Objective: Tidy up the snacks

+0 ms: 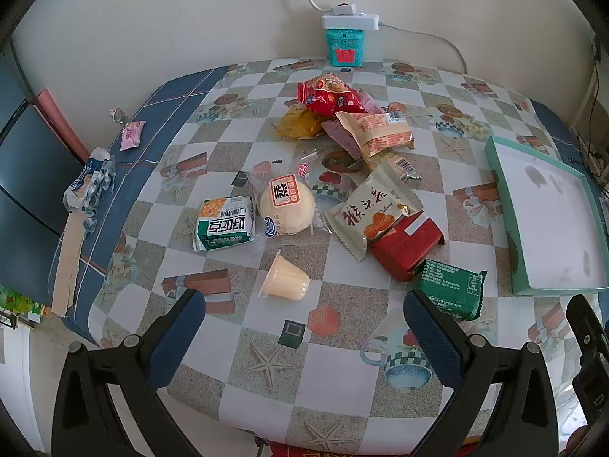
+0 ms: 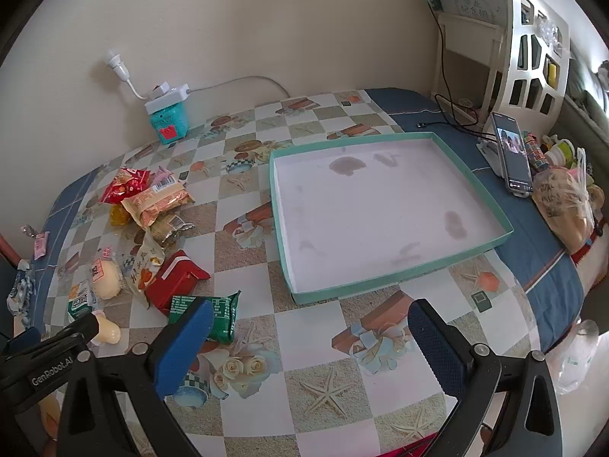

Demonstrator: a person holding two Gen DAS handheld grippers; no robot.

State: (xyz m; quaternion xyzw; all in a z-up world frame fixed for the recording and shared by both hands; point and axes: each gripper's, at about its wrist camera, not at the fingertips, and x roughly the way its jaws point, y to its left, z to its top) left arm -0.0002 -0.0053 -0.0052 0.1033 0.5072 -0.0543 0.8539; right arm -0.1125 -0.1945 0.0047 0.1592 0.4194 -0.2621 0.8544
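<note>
Several snack packets lie scattered on the patterned table: a pale jelly cup (image 1: 286, 278), a round steamed bun (image 1: 288, 205), a green-white packet (image 1: 225, 222), a beige cracker packet (image 1: 375, 211), a red packet (image 1: 409, 243), a dark green packet (image 1: 453, 287) and a heap of wrappers (image 1: 344, 114). My left gripper (image 1: 304, 320) hovers open over the near table, just in front of the jelly cup. The shallow teal box (image 2: 472, 179) with a white floor stands to the right and holds nothing. My right gripper (image 2: 310, 327) is open in front of the box, beside the dark green packet (image 2: 213, 314).
A teal tin (image 1: 344, 47) with a white power strip on it stands at the back wall. Crumpled wrappers (image 1: 91, 182) and a pink candy (image 1: 132, 135) lie at the table's left edge. A phone on a stand (image 2: 512, 152), cables and a filled plastic bag (image 2: 563, 202) crowd the right side.
</note>
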